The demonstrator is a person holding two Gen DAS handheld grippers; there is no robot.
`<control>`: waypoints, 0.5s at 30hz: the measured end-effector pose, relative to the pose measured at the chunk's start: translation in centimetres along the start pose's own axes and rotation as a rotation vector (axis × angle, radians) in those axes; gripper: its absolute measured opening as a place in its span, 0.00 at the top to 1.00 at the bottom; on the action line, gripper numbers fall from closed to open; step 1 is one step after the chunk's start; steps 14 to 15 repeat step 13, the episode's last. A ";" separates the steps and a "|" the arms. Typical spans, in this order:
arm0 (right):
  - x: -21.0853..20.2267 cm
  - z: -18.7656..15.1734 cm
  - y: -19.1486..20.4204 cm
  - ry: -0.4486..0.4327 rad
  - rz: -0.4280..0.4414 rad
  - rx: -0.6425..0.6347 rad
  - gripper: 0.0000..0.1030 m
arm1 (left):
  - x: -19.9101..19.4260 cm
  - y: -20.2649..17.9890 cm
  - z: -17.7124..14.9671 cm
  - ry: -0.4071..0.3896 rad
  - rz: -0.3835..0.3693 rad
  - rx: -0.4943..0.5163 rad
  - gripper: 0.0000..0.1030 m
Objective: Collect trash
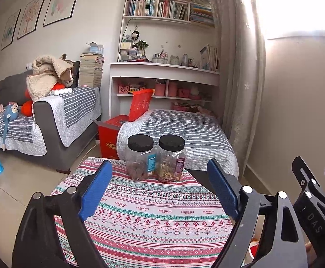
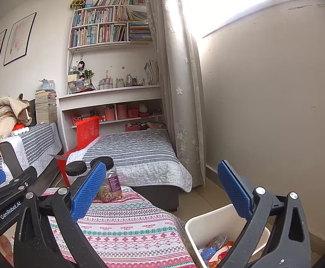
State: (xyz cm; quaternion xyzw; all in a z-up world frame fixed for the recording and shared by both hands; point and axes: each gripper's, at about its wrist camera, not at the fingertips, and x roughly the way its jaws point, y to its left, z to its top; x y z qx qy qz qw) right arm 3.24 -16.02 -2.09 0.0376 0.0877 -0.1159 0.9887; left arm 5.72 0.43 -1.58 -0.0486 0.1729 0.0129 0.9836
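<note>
Left hand-held gripper (image 1: 160,187) jaws wide apart, nothing between them, over the desk (image 1: 153,223) with its red-green patterned cloth. Ahead of it, two clear plastic jars with black lids (image 1: 155,158) stand side by side at the desk's far edge. Right hand-held gripper (image 2: 162,192) also spread, empty. White plastic bin (image 2: 209,227) sits below its right finger, with colourful wrappers (image 2: 216,250) inside.
</note>
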 end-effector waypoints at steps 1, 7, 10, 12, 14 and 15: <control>0.0 0.0 0.0 0.001 -0.001 0.000 0.07 | 0.0 0.0 0.0 -0.001 -0.003 -0.001 0.18; 0.3 -0.1 -0.3 0.007 -0.021 0.002 0.07 | -0.1 -0.2 0.1 -0.002 0.008 0.002 0.10; 0.5 -0.1 -0.5 0.010 -0.029 0.005 0.07 | -0.2 -0.4 0.2 -0.003 0.015 0.012 0.06; 0.5 -0.1 -0.5 0.012 -0.030 0.006 0.07 | -0.2 -0.5 0.2 -0.006 0.025 0.017 0.06; 0.5 -0.1 -0.6 0.012 -0.030 0.005 0.07 | -0.2 -0.6 0.2 -0.006 0.027 0.018 0.06; 0.5 -0.1 -0.6 0.012 -0.030 0.005 0.07 | -0.2 -0.6 0.2 -0.006 0.027 0.018 0.06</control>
